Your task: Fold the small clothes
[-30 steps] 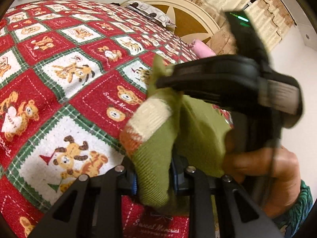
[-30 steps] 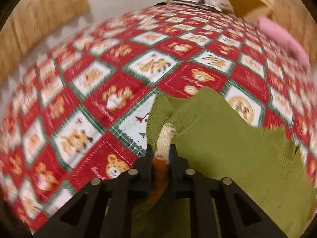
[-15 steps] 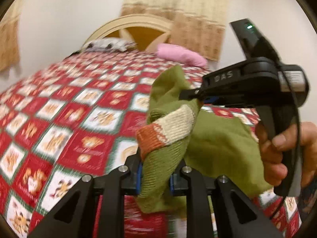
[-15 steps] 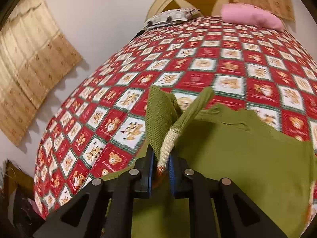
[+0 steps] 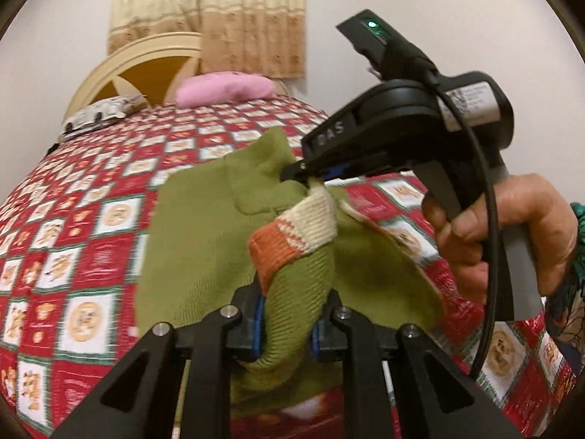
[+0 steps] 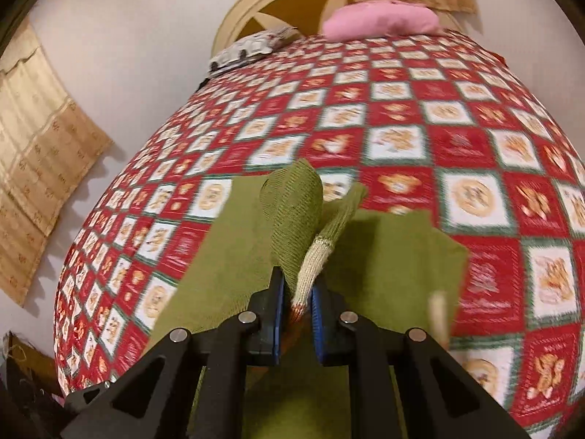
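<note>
A small olive-green knit sweater [image 5: 204, 241] with a cream and orange striped cuff [image 5: 292, 234] hangs over the red patchwork bed. My left gripper [image 5: 287, 323] is shut on a bunched fold of its green knit just below the cuff. In the left wrist view my right gripper [image 5: 299, 175], held by a hand [image 5: 512, 234], pinches the same sweater higher up. In the right wrist view my right gripper [image 6: 297, 312] is shut on the cream and orange end of the sweater [image 6: 384, 256], whose green body spreads out beneath it over the bed.
The bed cover [image 6: 420, 117] is red, white and green squares with bear pictures. A pink pillow [image 6: 380, 18] and a grey patterned pillow [image 6: 248, 49] lie at the cream headboard [image 5: 139, 69]. Beige curtains [image 5: 208, 14] hang behind; a white wall lies to the left.
Both grippers have swung across and slightly up with the sweater, rolling so the headboard now sits upright ahead. More of the sweater's green body now spreads over the bed cover.
</note>
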The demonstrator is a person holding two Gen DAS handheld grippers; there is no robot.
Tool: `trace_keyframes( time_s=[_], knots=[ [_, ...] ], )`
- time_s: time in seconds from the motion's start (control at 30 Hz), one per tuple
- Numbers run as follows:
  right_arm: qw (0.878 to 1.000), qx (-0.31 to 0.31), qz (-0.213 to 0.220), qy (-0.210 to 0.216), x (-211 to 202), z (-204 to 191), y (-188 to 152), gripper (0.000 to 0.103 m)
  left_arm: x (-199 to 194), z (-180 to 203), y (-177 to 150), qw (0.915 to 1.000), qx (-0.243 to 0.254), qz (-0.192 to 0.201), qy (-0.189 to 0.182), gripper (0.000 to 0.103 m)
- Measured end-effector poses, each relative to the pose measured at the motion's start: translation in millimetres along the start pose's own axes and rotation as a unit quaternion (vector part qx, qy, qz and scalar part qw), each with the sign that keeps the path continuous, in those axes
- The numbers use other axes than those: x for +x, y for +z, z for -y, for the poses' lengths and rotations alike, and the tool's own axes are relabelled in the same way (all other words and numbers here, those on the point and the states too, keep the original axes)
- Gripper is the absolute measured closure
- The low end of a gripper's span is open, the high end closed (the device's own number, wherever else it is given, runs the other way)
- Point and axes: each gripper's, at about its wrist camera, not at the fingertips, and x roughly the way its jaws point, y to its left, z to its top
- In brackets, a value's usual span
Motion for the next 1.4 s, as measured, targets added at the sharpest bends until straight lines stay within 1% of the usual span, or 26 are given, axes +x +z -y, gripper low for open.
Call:
trace_keyframes(
  time_s=[0.1, 0.2, 0.37, 0.5, 0.6, 0.67, 0.7, 0.73, 0.77, 0.8, 0.87, 0.9, 0.93, 1.0, 1.1, 1.13, 1.2, 1.23, 1.27, 1.4],
  knots=[
    [1.0, 0.013, 0.0, -0.007, -1, 21, -8, 0.09, 12, 15, 0, 0.9998, 0.012, -0.016, -0.008, 0.084],
    [0.999, 0.038, 0.007, -0.004, -3, 44, -15, 0.09, 19, 27, 2, 0.9994, 0.022, -0.022, -0.014, 0.084],
    [0.998, 0.055, 0.005, -0.018, 3, 66, -26, 0.09, 33, 41, -1, 0.9983, 0.025, -0.043, -0.032, 0.084],
    [0.998, 0.065, 0.004, -0.019, 13, 76, -34, 0.09, 42, 43, -5, 0.9967, 0.019, -0.064, -0.047, 0.084],
    [0.997, 0.069, 0.007, -0.019, 13, 77, -36, 0.09, 41, 42, -7, 0.9957, 0.008, -0.071, -0.059, 0.084],
    [0.997, 0.07, 0.005, -0.029, 12, 76, -36, 0.09, 37, 40, -6, 0.9947, 0.004, -0.076, -0.069, 0.082],
    [0.997, 0.067, 0.004, -0.038, 8, 73, -37, 0.09, 37, 37, -5, 0.9941, 0.003, -0.08, -0.073, 0.079],
    [0.997, 0.064, 0.004, -0.044, 4, 72, -38, 0.09, 32, 34, -7, 0.9935, 0.002, -0.082, -0.078, 0.076],
    [0.997, 0.057, 0.004, -0.06, -4, 70, -39, 0.09, 23, 29, -9, 0.9928, -0.001, -0.082, -0.087, 0.075],
    [0.995, 0.054, 0.013, -0.08, -17, 69, -42, 0.09, 14, 24, -12, 0.9922, -0.005, -0.081, -0.094, 0.072],
    [0.992, 0.059, 0.036, -0.107, -43, 71, -50, 0.086, -8, 10, -19, 0.9922, -0.02, -0.072, -0.1, 0.062],
    [0.99, 0.069, 0.048, -0.11, -57, 73, -56, 0.086, -22, 1, -24, 0.9925, -0.029, -0.065, -0.1, 0.052],
    [0.989, 0.082, 0.059, -0.106, -72, 73, -63, 0.086, -30, -5, -28, 0.993, -0.034, -0.06, -0.096, 0.048],
    [0.988, 0.098, 0.08, -0.084, -100, 66, -82, 0.086, -46, -19, -37, 0.994, -0.043, -0.051, -0.086, 0.048],
    [0.989, 0.089, 0.091, -0.076, -121, 44, -103, 0.086, -55, -41, -42, 0.9951, -0.062, -0.052, -0.058, 0.048],
    [0.989, 0.084, 0.094, -0.075, -126, 35, -110, 0.084, -57, -47, -45, 0.9947, -0.072, -0.054, -0.05, 0.048],
    [0.99, 0.07, 0.099, -0.078, -132, 13, -123, 0.07, -60, -57, -48, 0.9931, -0.093, -0.06, -0.039, 0.048],
    [0.99, 0.06, 0.101, -0.079, -131, 4, -126, 0.055, -60, -61, -49, 0.9926, -0.098, -0.063, -0.034, 0.048],
    [0.99, 0.044, 0.105, -0.081, -131, -9, -130, 0.049, -63, -64, -50, 0.9923, -0.101, -0.065, -0.028, 0.048],
    [0.988, -0.035, 0.109, -0.108, -120, -51, -131, 0.049, -71, -63, -54, 0.9937, -0.09, -0.066, -0.002, 0.048]
  ],
)
